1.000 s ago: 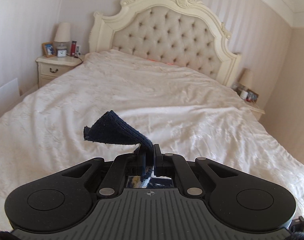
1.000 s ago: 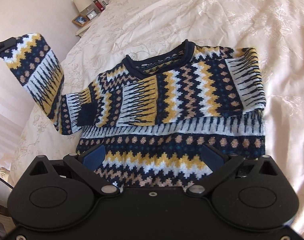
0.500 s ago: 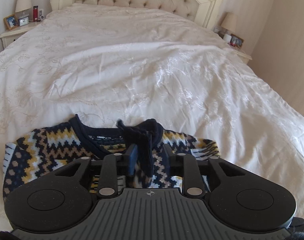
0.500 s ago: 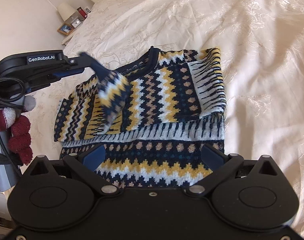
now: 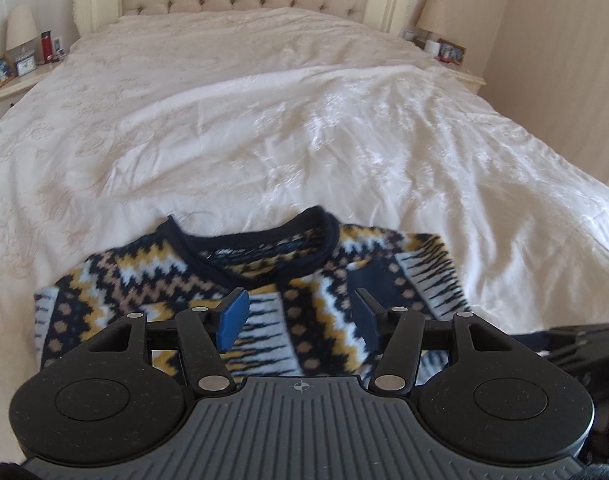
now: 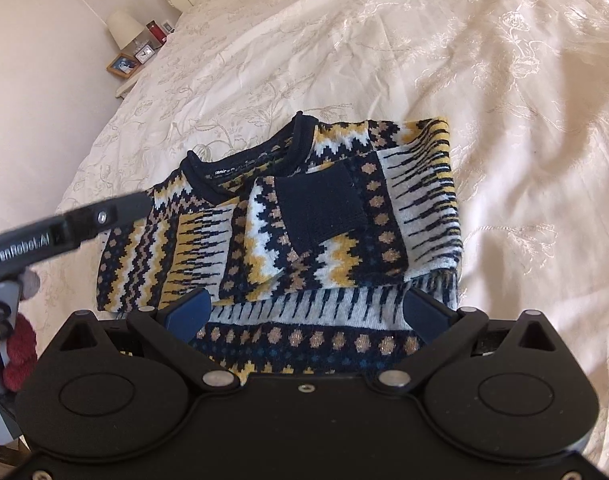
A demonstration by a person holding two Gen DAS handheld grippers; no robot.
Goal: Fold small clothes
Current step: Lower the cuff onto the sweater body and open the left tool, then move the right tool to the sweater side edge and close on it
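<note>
Both sleeves folded across sweater (image 6: pixel 304 240) chest on bed (image 6: pixel 504 100). Left tongs (image 5: pixel 296 312) spread, empty; right tongs (image 6: pixel 304 312) spread over hem. Remaining: bottom-to-collar fold.

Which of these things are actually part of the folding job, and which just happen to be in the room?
Part of the job:
sweater
left gripper
right gripper
bed

Just lying about:
lamp
picture frame
clock
</note>
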